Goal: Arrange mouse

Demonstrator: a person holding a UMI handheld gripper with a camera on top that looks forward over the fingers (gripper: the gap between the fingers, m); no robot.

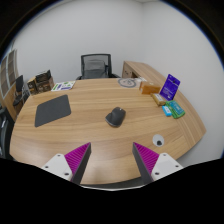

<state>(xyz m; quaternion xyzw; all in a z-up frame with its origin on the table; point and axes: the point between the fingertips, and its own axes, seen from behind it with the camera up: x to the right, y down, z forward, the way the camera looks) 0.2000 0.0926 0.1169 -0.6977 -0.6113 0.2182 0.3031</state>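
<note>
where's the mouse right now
In the gripper view the mouse sits near the middle of the wooden table, beyond the open gripper, to the right of the dark mouse pad.

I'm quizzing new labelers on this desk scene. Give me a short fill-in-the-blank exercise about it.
1. The mouse lies on the wooden ____.
2. The dark mouse pad has ____ resting on it.
3. The gripper is ____, holding nothing.
4. Beyond the table stands an office ____.

Missing words: table; nothing; open; chair.
</note>
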